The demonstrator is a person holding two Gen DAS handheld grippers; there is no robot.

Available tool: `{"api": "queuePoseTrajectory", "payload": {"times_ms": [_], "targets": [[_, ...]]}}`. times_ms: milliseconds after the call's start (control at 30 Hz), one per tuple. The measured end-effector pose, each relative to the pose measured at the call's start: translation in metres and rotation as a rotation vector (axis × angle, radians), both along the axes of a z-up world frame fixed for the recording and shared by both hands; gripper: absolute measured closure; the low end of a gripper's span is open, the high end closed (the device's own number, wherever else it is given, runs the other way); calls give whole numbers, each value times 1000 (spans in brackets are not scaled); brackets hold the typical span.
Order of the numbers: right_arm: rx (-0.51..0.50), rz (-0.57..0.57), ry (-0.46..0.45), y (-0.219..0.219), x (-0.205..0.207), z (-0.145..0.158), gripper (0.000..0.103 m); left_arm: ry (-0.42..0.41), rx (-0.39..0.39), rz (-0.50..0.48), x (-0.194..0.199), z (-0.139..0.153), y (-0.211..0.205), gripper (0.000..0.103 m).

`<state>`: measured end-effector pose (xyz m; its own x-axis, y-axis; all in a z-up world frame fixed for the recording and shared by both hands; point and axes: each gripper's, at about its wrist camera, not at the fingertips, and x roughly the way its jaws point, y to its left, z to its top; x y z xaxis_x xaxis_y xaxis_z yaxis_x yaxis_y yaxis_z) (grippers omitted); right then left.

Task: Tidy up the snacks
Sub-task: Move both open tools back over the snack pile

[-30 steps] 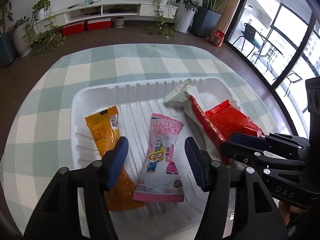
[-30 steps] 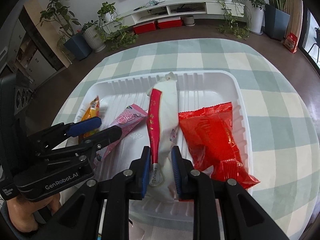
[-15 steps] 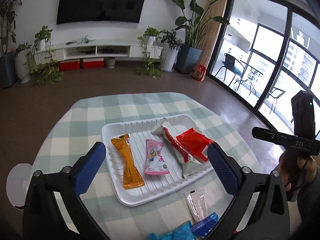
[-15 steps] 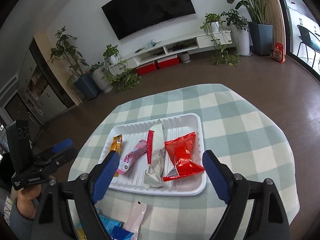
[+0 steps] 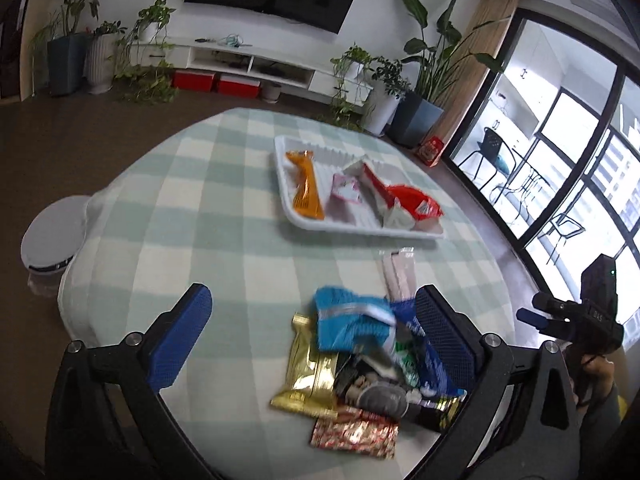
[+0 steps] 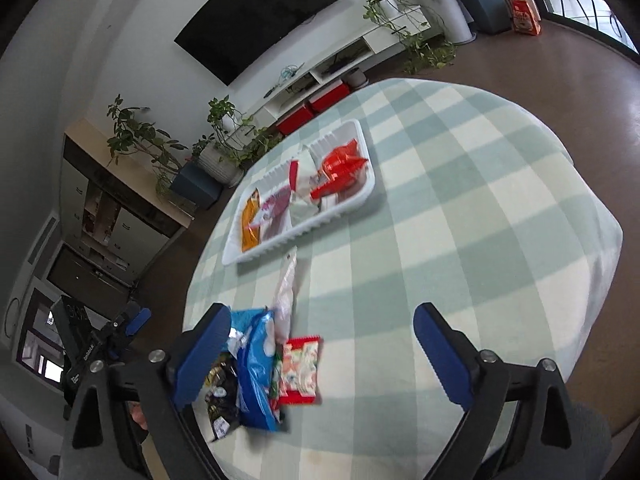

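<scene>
Both tools hang above the checked tablecloth [image 5: 224, 248] with their jaws spread wide and nothing between them; the left gripper [image 5: 316, 340] looks over a loose pile of snacks [image 5: 360, 364] at its 5 o'clock, the right gripper [image 6: 324, 356] sees the same pile at 7 o'clock; motion blur makes the wrappers hard to sort; the white tray [image 5: 292, 216] sits well beyond at 12 o'clock, holding an orange packet [image 5: 306, 192], a pink packet [image 5: 345, 194], a white-and-red pouch [image 5: 378, 192] and a red bag [image 5: 416, 204].
</scene>
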<state>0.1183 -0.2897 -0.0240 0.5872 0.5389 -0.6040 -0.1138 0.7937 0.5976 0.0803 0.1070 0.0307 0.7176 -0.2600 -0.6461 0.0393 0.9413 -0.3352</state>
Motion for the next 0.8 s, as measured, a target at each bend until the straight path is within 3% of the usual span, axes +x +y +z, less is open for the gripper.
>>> {"api": "queuePoseTrajectory", "payload": {"times_ms": [100, 233, 433, 633, 800], "targets": [[28, 21, 63, 9, -14, -21, 8, 46, -11, -10, -28, -19, -5, 0], [-55, 27, 72, 25, -25, -33, 9, 54, -12, -71, -53, -30, -35, 0], [-118, 82, 20, 47, -34, -25, 18, 84, -29, -142, -50, -35, -83, 2], [-137, 96, -7, 52, -38, -22, 21, 139, -48, -183, -40, -40, -109, 21], [-144, 102, -17, 55, -40, -22, 21, 181, -25, -177, -30, -47, -117, 22]]}}
